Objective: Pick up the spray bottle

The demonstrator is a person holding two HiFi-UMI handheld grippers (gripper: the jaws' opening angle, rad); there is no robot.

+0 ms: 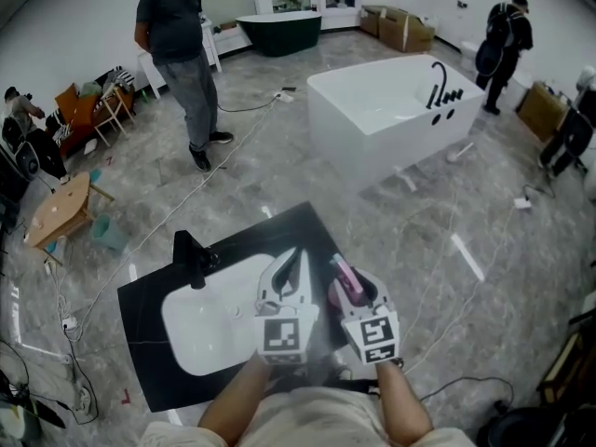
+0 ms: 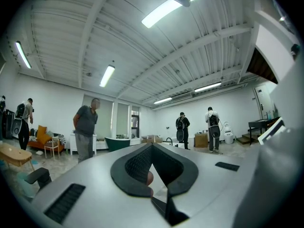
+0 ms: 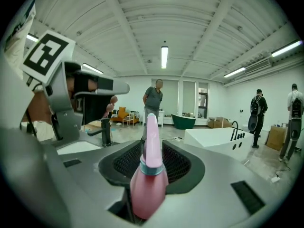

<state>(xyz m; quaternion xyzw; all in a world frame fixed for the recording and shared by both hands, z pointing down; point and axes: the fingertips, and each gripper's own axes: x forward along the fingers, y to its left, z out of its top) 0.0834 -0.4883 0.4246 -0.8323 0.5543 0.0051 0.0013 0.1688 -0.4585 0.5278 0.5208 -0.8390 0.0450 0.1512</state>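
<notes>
The pink spray bottle (image 3: 149, 175) with its grey collar stands between the jaws of my right gripper (image 3: 152, 153), which is shut on its body. Its pink spray head rises past the pads. In the head view the spray bottle (image 1: 346, 277) sits in the right gripper (image 1: 352, 285) over the right end of the black countertop (image 1: 149, 310). My left gripper (image 1: 296, 261) hovers beside it over the white sink (image 1: 200, 329). In its own view the left gripper (image 2: 152, 148) has its tips together, with nothing between them.
A black faucet (image 1: 193, 257) stands at the sink's far left. A white bathtub (image 1: 391, 110) lies beyond the counter to the right. A person (image 1: 182, 54) stands on the marble floor further back, and cables trail across it. Two other people are at the far right.
</notes>
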